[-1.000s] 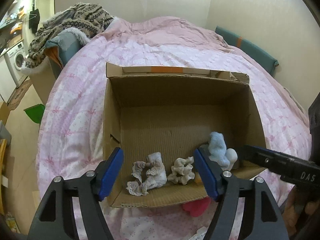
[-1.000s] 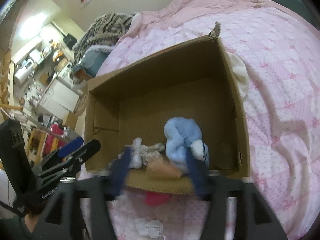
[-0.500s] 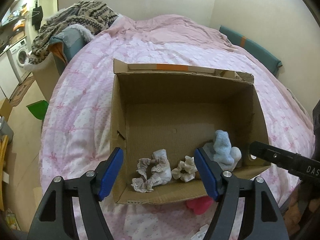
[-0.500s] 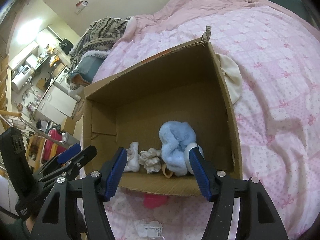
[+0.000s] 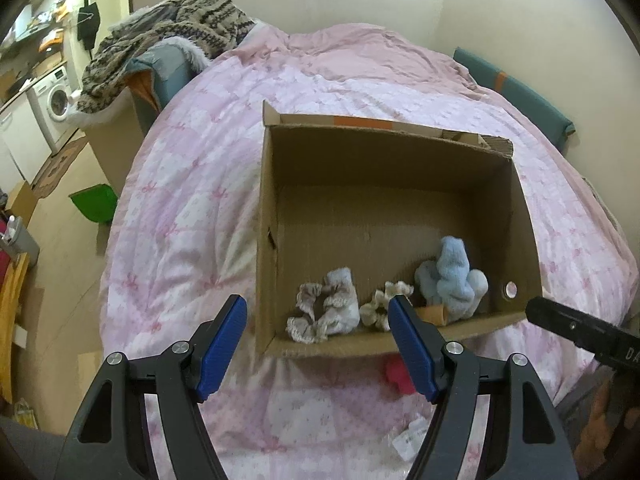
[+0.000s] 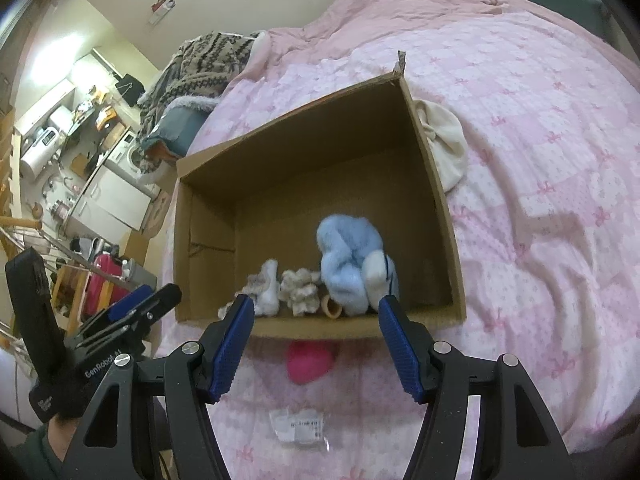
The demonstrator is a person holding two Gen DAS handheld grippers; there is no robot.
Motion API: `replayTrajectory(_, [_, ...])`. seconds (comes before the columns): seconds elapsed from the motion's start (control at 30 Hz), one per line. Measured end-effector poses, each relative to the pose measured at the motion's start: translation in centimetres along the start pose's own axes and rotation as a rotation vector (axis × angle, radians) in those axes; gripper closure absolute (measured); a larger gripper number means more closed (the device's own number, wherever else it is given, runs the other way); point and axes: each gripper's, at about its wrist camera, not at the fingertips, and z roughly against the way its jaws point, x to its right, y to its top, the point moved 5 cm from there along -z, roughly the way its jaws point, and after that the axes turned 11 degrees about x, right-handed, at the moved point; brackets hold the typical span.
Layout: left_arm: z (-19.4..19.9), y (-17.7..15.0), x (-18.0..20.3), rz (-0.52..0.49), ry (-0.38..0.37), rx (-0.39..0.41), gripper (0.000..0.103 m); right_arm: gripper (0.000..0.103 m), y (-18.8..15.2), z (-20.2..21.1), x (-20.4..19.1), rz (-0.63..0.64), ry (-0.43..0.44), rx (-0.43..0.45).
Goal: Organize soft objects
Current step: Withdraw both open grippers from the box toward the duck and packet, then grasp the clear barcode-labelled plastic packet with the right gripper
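An open cardboard box (image 5: 384,168) (image 6: 304,148) lies on the pink bed. Along its near wall lie a lace-trimmed white piece (image 5: 326,306) (image 6: 264,288), a cream scrunchie (image 5: 384,300) (image 6: 300,286), a small tan ring (image 6: 332,307) and a fluffy blue soft toy (image 5: 450,276) (image 6: 352,264). A pink soft object (image 6: 310,360) (image 5: 396,374) lies on the bed just in front of the box. My left gripper (image 5: 318,334) is open and empty, near the box's front left. My right gripper (image 6: 316,330) is open and empty, above the pink object.
A cream cloth (image 6: 444,148) lies on the bed against the box's right side. A small plastic packet (image 6: 298,428) lies on the quilt near me. A patterned blanket pile (image 5: 168,36) sits at the bed's far left; the floor with a green bin (image 5: 94,208) is left.
Both grippers have drawn back from the box. The blue soft toy, close between the right fingers a second ago, now lies free in the box.
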Motion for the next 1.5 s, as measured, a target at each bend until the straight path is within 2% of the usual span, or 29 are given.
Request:
replayTrajectory(0.2, [1.0, -1.8, -0.9, 0.019, 0.036, -0.033, 0.033, 0.035, -2.0, 0.0, 0.0, -0.011, -0.003, -0.057])
replayTrajectory(0.4, [0.9, -3.9, -2.6, 0.099, 0.066, -0.102, 0.033, 0.035, -6.1, -2.4, -0.6, 0.005, -0.006, -0.243])
replayTrajectory(0.5, [0.6, -4.6, -3.0, 0.131, 0.07, -0.137, 0.033, 0.035, -8.4, -4.0, -2.1, 0.078, -0.011, -0.337])
replayTrajectory(0.6, [0.3, -4.7, -3.1, 0.13, 0.079, -0.147, 0.032, 0.032, -10.4, -5.4, -3.3, 0.179, -0.038, -0.39])
replayTrajectory(0.8, [-0.2, -4.9, -3.3, 0.143, 0.095, -0.163, 0.032, 0.031, -13.1, -7.9, -3.7, 0.292, -0.103, -0.472])
replayTrajectory(1.03, [-1.2, -5.3, -3.5, 0.151, 0.1, -0.19, 0.032, 0.032, -13.8, -8.4, -4.0, 0.345, -0.113, -0.48])
replayTrajectory(1.07, [-1.4, -5.4, -3.3, 0.148, 0.1, -0.194, 0.032, 0.041, -13.8, -8.4, -4.0, 0.352, -0.116, -0.476])
replayTrajectory(1.1, [-1.5, -5.4, -3.2, 0.143, 0.099, -0.195, 0.032, 0.057, -13.9, -8.5, -4.1, 0.359, -0.12, -0.475])
replayTrajectory(1.17, [-1.6, -5.5, -2.8, 0.128, 0.097, -0.196, 0.033, 0.073, -13.8, -8.4, -4.0, 0.359, -0.114, -0.476])
replayTrajectory(1.2, [-1.6, -5.6, -2.6, 0.121, 0.095, -0.195, 0.033, 0.077, -13.7, -8.3, -3.9, 0.35, -0.108, -0.473])
replayTrajectory(1.3, [-1.7, -5.7, -2.0, 0.098, 0.081, -0.193, 0.033, 0.078, -13.1, -7.7, -3.5, 0.314, -0.079, -0.468])
replayTrajectory(1.5, [-1.8, -6.0, -0.7, 0.08, 0.035, -0.193, 0.033, 0.078, -11.1, -5.0, -1.6, 0.228, -0.058, -0.395])
